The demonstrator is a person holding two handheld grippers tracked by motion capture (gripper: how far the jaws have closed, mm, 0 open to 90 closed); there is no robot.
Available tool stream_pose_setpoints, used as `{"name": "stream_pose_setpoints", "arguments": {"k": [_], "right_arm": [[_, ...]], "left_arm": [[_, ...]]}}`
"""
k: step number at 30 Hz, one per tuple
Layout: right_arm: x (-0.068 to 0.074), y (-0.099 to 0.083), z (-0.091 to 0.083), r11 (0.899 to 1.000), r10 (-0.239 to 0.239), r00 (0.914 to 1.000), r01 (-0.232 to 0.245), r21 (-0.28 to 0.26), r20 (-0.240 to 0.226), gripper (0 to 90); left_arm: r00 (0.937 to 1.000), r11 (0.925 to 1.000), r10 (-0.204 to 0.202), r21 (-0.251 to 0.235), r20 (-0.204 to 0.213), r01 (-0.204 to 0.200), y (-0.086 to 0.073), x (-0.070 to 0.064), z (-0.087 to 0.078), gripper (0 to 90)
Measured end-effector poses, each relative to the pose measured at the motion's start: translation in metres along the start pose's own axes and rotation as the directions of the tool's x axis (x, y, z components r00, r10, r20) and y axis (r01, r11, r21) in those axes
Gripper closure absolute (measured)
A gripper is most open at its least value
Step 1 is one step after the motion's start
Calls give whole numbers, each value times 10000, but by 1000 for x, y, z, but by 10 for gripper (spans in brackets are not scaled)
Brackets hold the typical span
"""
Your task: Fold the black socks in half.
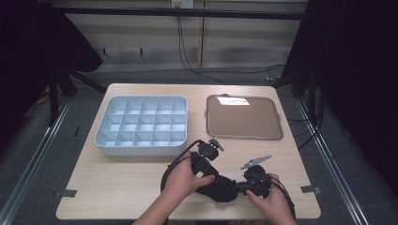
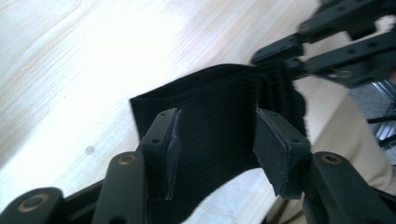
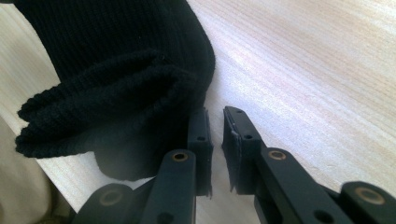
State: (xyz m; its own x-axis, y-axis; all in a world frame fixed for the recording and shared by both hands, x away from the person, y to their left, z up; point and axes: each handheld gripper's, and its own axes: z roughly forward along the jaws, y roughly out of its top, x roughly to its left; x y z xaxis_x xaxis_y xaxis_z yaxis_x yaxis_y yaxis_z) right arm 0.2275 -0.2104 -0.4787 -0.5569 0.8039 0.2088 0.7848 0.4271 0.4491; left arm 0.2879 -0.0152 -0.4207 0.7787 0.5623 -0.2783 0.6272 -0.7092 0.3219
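A: While both grippers meet near the table's (image 1: 117, 197) front edge, what lies on it, from the biggest thing down?

B: At the back left sits a pale blue tray (image 1: 104, 140) divided into small compartments. To its right, apart from it, lies a flat brown lid (image 1: 244, 119). In front of both, between the person's hands, is a black ribbed sock (image 1: 219, 190).

A: Where is the sock relative to each gripper?

B: In the high view it stretches roughly left to right between them. The left gripper (image 2: 215, 140) has its jaws spread wide, and one end of the sock (image 2: 210, 107) passes between them, so the band lies across the gap. I can't tell whether either pad (image 2: 275, 149) presses on the cloth; it looks more draped than pinched.

A: And the right gripper?

B: In the left gripper view, the right gripper (image 2: 275, 58) appears at the sock's far end, where the cloth bunches into folds, and it seems to clamp them there. In its own view the right gripper (image 3: 215, 140) has its jaws nearly together with a thin gap, and the sock (image 3: 116, 93) bulges just to their left, touching the left jaw. Whether cloth sits in that gap I can't tell.

A: So what does the next move depend on?

B: My guess is the left gripper, already straddling the sock's long axis, needs only to close on it.
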Motion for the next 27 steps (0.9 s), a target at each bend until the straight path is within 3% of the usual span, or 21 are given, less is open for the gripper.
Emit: {"name": "stream_pose_setpoints", "arguments": {"k": [5, 11, 13, 18, 27], "right_arm": [[0, 0, 0, 10000, 29, 10000, -29, 13, -3, 809], [0, 0, 0, 10000, 25, 10000, -25, -2, -9, 804], [0, 0, 0, 10000, 4, 10000, -4, -32, -27, 800], [-1, -1, 0, 10000, -47, 10000, 47, -58, 38, 781], [-3, -1, -2, 9999, 46, 9999, -43, -155, 156, 723]], "left_arm": [[9990, 9980, 218, 596, -388, -195, -2, -1, 21, 450], [9973, 9967, 476, 679, -551, -438, -2, -1, 34, 368], [9944, 9943, 776, 786, -720, -719, -2, -5, 39, 339], [9918, 9934, 941, 732, -869, -878, -3, -11, 51, 251], [9927, 9953, 851, 530, -851, -808, -5, -11, 51, 230]]}}
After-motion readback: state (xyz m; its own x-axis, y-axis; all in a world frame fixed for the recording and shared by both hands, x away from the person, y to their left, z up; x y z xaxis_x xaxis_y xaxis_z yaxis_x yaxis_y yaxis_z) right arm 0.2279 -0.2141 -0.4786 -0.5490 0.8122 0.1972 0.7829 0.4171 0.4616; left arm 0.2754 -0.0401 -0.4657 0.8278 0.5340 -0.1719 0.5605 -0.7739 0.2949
